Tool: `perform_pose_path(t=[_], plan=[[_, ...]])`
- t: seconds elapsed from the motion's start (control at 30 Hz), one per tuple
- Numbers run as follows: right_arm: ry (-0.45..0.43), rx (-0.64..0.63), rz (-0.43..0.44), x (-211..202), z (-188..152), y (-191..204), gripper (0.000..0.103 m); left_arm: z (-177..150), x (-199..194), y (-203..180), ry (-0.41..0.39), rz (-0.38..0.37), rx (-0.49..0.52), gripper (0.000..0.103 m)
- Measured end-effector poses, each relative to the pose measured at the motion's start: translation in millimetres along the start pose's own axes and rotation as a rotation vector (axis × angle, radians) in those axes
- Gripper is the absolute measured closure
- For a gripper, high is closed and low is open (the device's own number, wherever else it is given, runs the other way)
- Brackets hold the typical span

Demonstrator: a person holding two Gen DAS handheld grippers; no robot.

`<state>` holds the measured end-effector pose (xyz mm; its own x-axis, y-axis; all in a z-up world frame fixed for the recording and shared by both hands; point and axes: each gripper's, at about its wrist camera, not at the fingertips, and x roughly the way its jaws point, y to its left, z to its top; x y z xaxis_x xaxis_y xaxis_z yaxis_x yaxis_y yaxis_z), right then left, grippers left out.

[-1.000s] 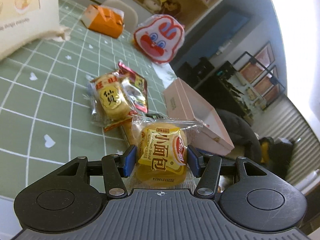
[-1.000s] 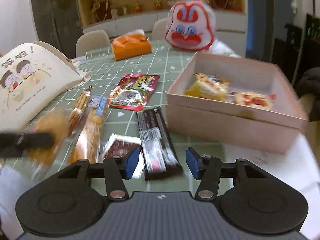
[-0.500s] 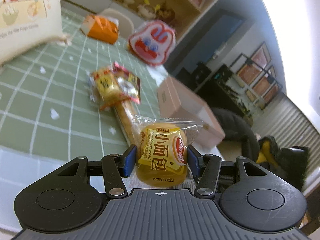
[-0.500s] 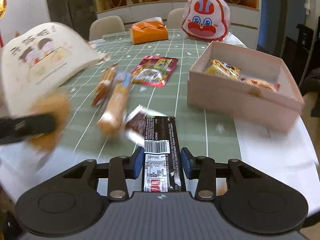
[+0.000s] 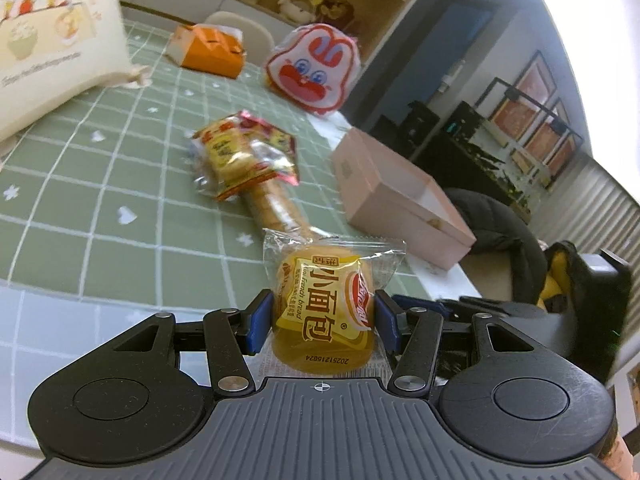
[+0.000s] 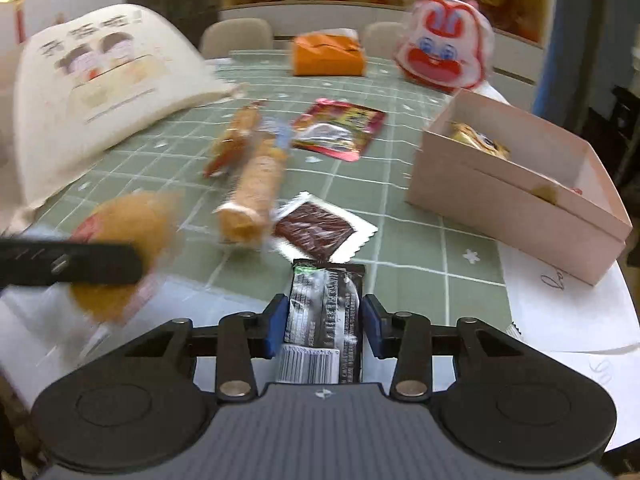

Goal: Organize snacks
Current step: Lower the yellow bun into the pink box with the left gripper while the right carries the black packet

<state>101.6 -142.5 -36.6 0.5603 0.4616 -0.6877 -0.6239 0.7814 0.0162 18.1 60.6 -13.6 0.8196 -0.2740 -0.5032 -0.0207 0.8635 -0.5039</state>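
My left gripper (image 5: 322, 322) is shut on a yellow packet of small French bread (image 5: 326, 300) and holds it above the table's near edge. It shows blurred at the left of the right wrist view (image 6: 124, 248). My right gripper (image 6: 322, 326) is shut on a black snack bar (image 6: 324, 320), lifted off the table. The open pink box (image 6: 520, 204) stands at the right with a few snacks inside; it also shows in the left wrist view (image 5: 400, 200). A biscuit roll (image 6: 256, 184), a red pouch (image 6: 340, 128) and a dark clear-wrapped snack (image 6: 320, 232) lie on the green tablecloth.
A large cream bag (image 6: 100, 92) lies at the left. An orange box (image 6: 328, 56) and a rabbit-face bag (image 6: 444, 52) stand at the far side. White paper (image 6: 568, 304) lies by the pink box. Chairs and shelves are behind the table.
My right gripper closed on the black snack bar and lifted it. My left gripper, still holding the bread, pulled back toward the table's near edge and swung a little.
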Motion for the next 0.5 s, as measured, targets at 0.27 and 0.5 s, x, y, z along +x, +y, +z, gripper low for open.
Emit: perform_pose_path(t=[0.27,0.5], plan=[[-0.254,0.128,-0.002,-97.1,13.1,-43.9,0.064,57.2,7.9,-51.2,-0.020,-0.104,0.128,0.044],[-0.491,0.170,-0.098,-155.5,101.5,-113.8,0.085,164.4,36.9,-114.0,-0.130,-0.149,0.261,0.044]])
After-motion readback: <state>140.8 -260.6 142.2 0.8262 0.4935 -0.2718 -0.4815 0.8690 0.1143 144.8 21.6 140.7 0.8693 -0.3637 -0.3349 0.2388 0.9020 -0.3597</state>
